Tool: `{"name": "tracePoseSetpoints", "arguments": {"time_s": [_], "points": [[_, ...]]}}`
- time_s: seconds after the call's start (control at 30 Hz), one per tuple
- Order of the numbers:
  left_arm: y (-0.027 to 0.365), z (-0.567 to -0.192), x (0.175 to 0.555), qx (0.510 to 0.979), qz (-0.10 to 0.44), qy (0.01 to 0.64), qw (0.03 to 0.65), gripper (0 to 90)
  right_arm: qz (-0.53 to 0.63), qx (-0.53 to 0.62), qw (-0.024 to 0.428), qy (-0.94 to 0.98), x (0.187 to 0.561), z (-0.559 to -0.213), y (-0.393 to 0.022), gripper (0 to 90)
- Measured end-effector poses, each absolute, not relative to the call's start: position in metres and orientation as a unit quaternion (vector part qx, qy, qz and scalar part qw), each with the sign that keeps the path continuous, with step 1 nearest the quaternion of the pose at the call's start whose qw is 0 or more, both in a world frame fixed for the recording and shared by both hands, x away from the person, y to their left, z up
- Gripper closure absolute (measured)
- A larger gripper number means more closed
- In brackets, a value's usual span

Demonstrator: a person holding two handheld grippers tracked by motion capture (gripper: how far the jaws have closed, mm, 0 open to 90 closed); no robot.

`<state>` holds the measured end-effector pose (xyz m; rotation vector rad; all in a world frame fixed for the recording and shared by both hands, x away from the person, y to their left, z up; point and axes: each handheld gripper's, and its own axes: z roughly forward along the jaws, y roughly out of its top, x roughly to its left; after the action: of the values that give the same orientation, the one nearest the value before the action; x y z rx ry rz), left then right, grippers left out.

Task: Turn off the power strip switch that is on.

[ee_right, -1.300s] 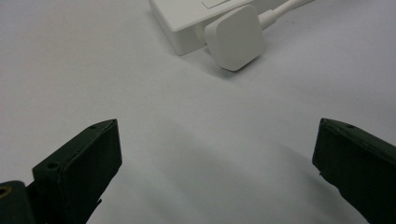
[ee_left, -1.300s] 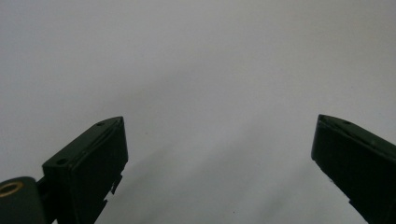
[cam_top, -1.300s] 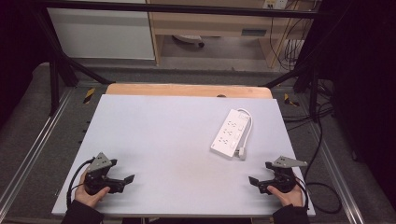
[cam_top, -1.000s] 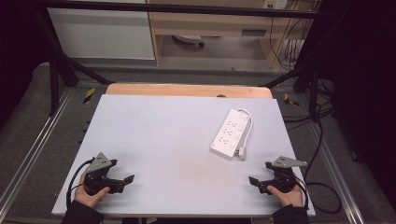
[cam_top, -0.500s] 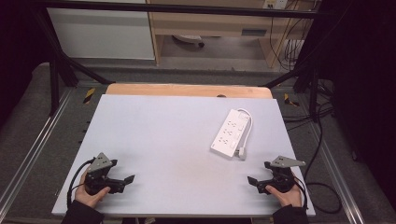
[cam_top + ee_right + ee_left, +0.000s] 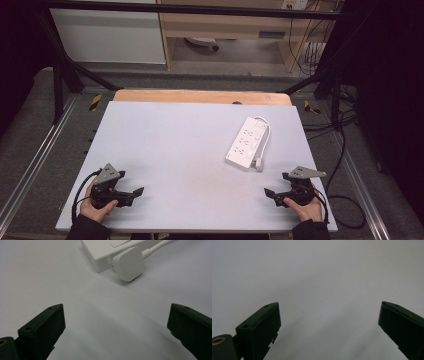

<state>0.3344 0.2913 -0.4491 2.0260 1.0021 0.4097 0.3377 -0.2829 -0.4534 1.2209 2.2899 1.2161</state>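
A white power strip lies on the right half of the pale table, its cord looped along its right side. The flat white plug rests at the strip's near end. My right gripper sits at the near right edge in a hand, open and empty. In the right gripper view the plug and the strip's corner lie ahead of the open right gripper. My left gripper rests near the front left corner, open, and the left gripper has bare table between its jaws.
A wooden strip runs along the table's far edge. Black frame bars and metal rails flank the table. Cables trail on the floor at the right. A cabinet and shelf stand beyond.
The right gripper has edged very slightly to the left. The left gripper and the power strip have stayed put.
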Motion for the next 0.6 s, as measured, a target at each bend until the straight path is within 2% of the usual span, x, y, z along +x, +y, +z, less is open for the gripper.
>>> {"name": "tracePoseSetpoints", "arguments": {"time_s": [0.6], "points": [[0.2905,-0.4494,0.3349,0.805,0.166,0.399,0.405,4.2,0.421,0.417,0.142,0.793,0.3401,-0.451,-0.2792,2.0]]}}
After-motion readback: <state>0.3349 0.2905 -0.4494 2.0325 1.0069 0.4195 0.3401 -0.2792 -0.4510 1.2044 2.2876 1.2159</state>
